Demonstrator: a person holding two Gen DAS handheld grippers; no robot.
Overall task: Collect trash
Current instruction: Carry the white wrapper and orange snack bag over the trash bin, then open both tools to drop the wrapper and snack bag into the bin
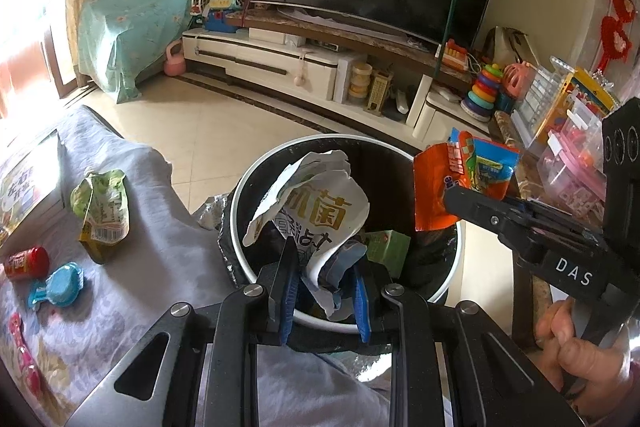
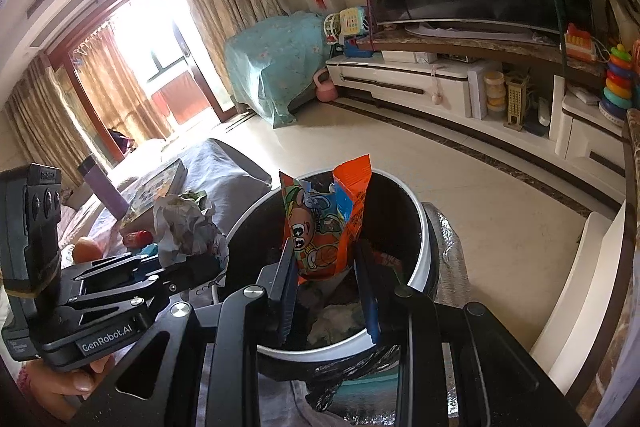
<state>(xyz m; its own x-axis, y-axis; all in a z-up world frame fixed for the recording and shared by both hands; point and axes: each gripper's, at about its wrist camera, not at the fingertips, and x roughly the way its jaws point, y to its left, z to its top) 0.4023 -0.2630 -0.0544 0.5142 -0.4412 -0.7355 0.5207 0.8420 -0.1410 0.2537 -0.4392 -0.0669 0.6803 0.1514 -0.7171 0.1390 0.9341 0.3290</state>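
Left tool [image 1: 326, 291]: blue pads nearly together, pinching a crumpled white wrapper [image 1: 312, 211] with gold characters. The wrapper's lower end is bunched between the pads, and part of the print is folded out of sight. It hangs over the mouth of the trash bin [image 1: 456, 251].

Right tool [image 2: 328, 281]: jaws narrowly apart, clamped on an orange snack packet [image 2: 324, 227] with a cartoon figure. The packet's bottom edge is hidden behind the pads. It is held above the bin opening, right of the white wrapper.

The bin is round with a white rim and dark liner. Its near rim is cut off by the tool bodies in both views. Inside, a green carton [image 1: 386, 245] is partly covered, and the rest of the contents are too dark to make out.

A hand [image 1: 576, 343] on the right tool's handle is cut by the frame edge.

Left of the bin is a surface under a grey cloth [image 1: 152, 227]. Still lying on it:
- a green wrapper [image 1: 102, 211] near its bin-side edge
- a red cap-like item [image 1: 26, 263] and a blue wrapper [image 1: 58, 287] closer to the left edge
- a pink item [image 1: 24, 359] cut off at the frame edge, hard to identify
- a printed box [image 1: 24, 187] at the far left corner, washed out by window glare
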